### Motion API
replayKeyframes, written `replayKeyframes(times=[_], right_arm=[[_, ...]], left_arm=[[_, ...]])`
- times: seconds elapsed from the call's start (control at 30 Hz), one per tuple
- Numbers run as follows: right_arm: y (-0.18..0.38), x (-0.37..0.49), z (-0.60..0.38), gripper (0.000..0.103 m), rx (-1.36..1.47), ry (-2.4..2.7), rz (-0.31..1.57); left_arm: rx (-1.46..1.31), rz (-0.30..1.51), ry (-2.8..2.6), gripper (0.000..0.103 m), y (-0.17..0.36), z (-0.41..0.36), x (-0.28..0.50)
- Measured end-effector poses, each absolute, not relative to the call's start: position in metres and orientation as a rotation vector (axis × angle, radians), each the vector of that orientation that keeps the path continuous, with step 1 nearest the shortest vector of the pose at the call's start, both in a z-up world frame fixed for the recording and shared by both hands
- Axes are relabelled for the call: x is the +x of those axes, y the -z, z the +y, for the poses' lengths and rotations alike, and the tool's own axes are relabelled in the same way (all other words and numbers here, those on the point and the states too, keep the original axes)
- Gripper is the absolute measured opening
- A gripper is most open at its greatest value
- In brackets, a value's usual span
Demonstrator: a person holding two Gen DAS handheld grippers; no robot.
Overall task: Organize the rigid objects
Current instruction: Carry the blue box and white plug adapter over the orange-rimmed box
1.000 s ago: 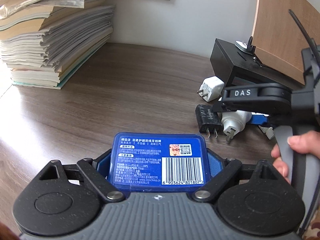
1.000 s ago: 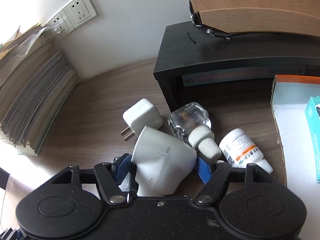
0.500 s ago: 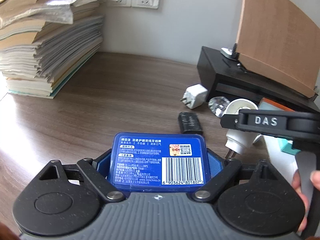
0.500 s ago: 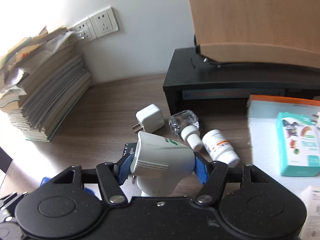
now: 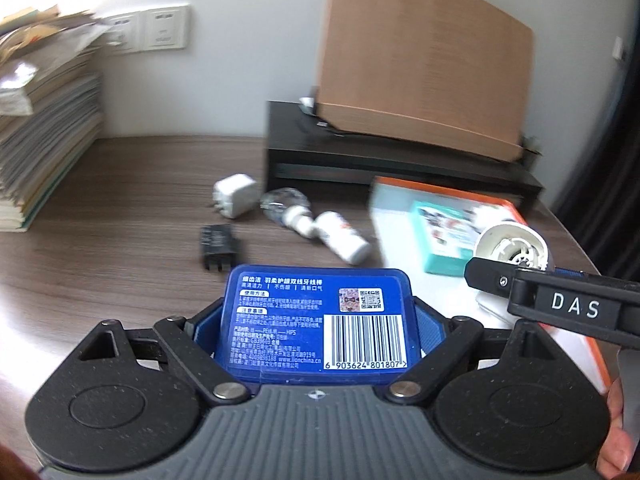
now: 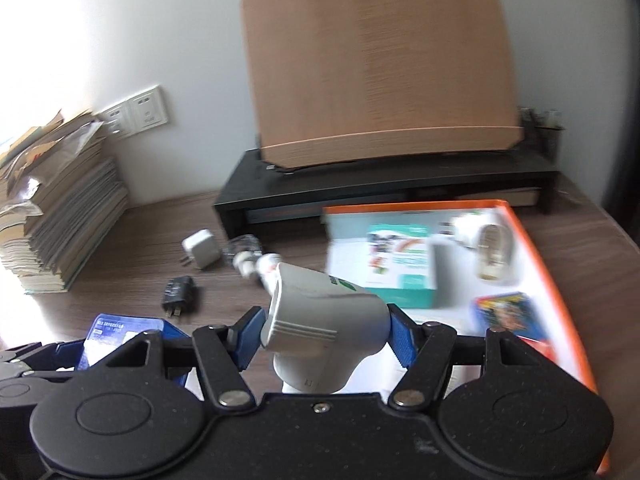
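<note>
left gripper [image 5: 320, 320] pinching blue box [image 5: 320, 316] | right gripper [image 6: 324, 332] pinching white plug-in device [image 6: 320, 320] | tray [image 6: 540, 248] contents blurred

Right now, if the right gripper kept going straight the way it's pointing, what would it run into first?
Probably the teal box lying in the orange-rimmed tray. The right gripper, its jaws shut on the white plug-in device, points down over the tray's near part, though depth is unclear.

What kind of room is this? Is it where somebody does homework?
Probably a study or office desk: a tall stack of books and papers, wall sockets, and a black desk riser on a wooden desk.
</note>
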State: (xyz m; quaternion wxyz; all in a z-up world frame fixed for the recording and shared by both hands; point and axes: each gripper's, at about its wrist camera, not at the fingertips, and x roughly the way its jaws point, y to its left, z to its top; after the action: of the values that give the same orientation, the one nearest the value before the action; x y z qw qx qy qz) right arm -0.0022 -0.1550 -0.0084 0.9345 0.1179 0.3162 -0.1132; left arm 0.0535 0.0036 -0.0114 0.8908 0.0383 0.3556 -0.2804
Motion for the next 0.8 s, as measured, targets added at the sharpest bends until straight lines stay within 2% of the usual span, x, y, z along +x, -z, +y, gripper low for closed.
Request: replayKeyframes(times=[0.37,0.8], right_arm=[[0.008,-0.092,-0.222,0.078,0.247,0.451,0.637],[0.008,-0.116,-0.263,0.078,0.220,0.365,0.642]], left_arm=[[0.144,0.743,0.727,0.093,0.016,-0.061,-0.002],[0.160,0.743,0.648,0.093,0.008,-0.108,-0.031]])
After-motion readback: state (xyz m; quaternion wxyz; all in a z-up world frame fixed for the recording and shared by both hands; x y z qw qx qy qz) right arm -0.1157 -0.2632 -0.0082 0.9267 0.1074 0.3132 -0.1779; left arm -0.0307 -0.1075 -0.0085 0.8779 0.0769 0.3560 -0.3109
